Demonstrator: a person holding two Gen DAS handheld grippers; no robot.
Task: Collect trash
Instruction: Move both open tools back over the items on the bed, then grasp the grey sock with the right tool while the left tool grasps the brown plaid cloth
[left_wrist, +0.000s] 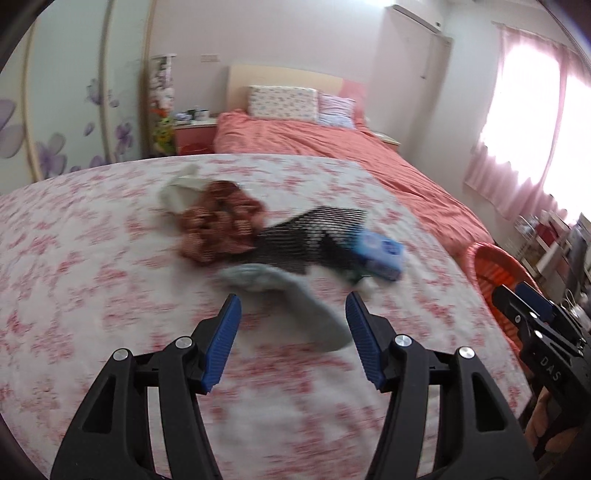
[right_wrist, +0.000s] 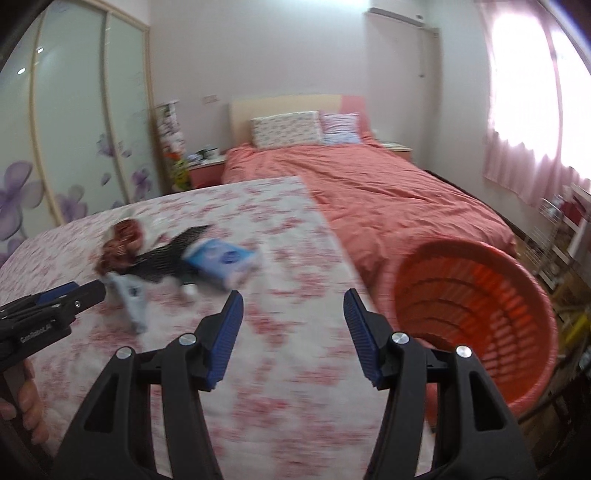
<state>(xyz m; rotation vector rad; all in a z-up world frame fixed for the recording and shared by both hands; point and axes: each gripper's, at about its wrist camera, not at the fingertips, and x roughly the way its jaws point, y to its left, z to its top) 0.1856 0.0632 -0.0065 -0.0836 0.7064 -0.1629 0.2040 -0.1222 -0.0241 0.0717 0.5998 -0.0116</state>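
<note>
A pile of items lies on the floral-covered table (left_wrist: 92, 258): a brown crumpled piece (left_wrist: 218, 225), a black mesh piece (left_wrist: 314, 236), a blue packet (left_wrist: 382, 254), a pale grey cloth (left_wrist: 295, 302) and a whitish piece (left_wrist: 181, 192). My left gripper (left_wrist: 293, 317) is open just in front of the grey cloth. My right gripper (right_wrist: 293, 314) is open above the table (right_wrist: 288, 332), right of the pile; the blue packet (right_wrist: 221, 264) and brown piece (right_wrist: 120, 247) show at its left. An orange basket (right_wrist: 480, 314) stands at the table's right edge.
A bed (right_wrist: 388, 192) with a coral cover and pillows lies behind the table. A wardrobe with flower-printed doors (right_wrist: 74, 147) stands at left. Pink curtains (right_wrist: 535, 129) and shelves are at right. The basket also shows in the left wrist view (left_wrist: 495, 269).
</note>
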